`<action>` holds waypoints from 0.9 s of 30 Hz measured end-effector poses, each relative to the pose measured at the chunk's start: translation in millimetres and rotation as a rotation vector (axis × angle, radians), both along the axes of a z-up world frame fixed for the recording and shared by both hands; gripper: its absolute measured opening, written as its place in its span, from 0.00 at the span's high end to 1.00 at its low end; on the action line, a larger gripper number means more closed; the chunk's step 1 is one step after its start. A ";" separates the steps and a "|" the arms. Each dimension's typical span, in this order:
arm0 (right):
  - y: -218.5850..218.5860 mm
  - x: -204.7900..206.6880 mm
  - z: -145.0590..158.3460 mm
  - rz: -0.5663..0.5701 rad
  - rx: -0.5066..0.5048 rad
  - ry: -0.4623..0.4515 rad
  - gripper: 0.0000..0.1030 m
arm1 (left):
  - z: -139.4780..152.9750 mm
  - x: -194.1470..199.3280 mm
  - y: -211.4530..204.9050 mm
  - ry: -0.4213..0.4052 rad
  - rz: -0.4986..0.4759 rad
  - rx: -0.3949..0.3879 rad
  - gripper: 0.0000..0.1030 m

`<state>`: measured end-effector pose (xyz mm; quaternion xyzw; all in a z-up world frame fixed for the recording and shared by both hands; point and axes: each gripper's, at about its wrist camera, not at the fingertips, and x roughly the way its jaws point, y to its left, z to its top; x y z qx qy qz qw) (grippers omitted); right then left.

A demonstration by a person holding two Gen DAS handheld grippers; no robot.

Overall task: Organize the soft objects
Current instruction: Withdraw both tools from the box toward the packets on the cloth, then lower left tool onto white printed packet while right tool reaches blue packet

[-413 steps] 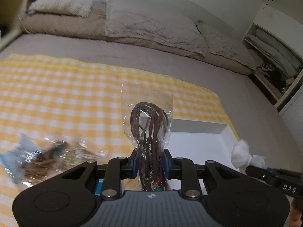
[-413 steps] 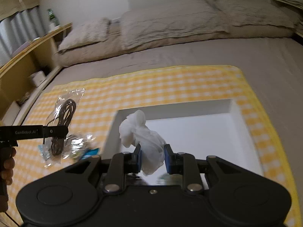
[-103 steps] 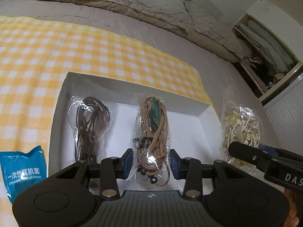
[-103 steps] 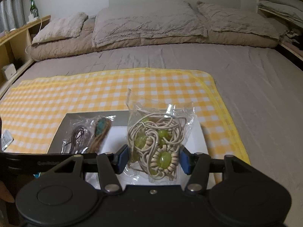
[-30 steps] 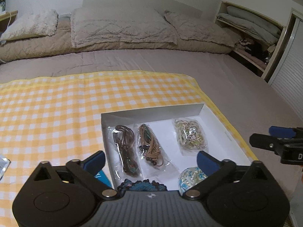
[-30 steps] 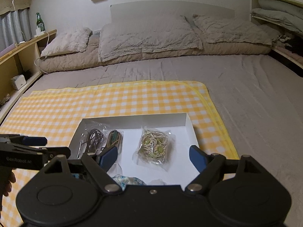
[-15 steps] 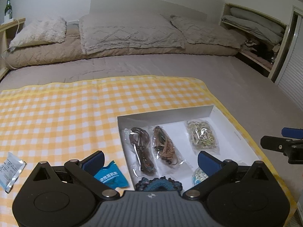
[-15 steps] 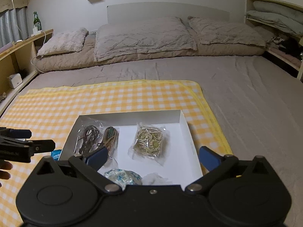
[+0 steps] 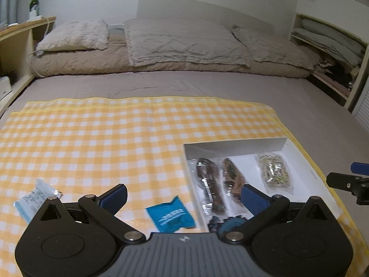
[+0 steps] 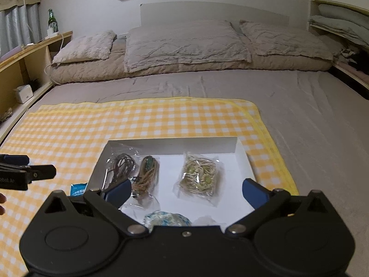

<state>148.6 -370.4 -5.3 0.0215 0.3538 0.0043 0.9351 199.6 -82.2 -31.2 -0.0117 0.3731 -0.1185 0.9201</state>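
A white box (image 10: 175, 146) sits on the yellow checked cloth (image 10: 138, 120). It holds a dark cord bag (image 10: 120, 164), a tan cord bag (image 10: 146, 176), a cream bead bag (image 10: 199, 176), a blue-white bundle (image 10: 166, 219) and a white tissue (image 10: 205, 221). My right gripper (image 10: 186, 190) is open and empty above the box's near side. My left gripper (image 9: 183, 195) is open and empty over the cloth at the box's left edge (image 9: 188, 161). A blue packet (image 9: 170, 214) and a pale packet (image 9: 34, 197) lie on the cloth.
The cloth lies on a grey bed (image 10: 299, 115) with pillows (image 10: 184, 46) at the far end. A wooden shelf (image 10: 23, 55) with a green bottle (image 10: 52, 20) runs along the left. Shelves with bedding (image 9: 329, 43) stand on the right.
Both grippers have drawn back and up from the box, and the left one has swung left, bringing the two packets on the cloth into view. Both stay open and empty.
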 end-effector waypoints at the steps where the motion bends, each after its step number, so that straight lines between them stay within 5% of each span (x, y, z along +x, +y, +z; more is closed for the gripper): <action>1: 3.1 1.5 -0.2 0.003 -0.002 0.001 0.00 | 0.0 -0.1 4.4 0.002 0.007 0.000 0.00; 27: 112.5 47.3 -6.1 0.203 -0.016 0.018 0.00 | -5.1 1.1 129.4 0.011 0.211 0.078 0.00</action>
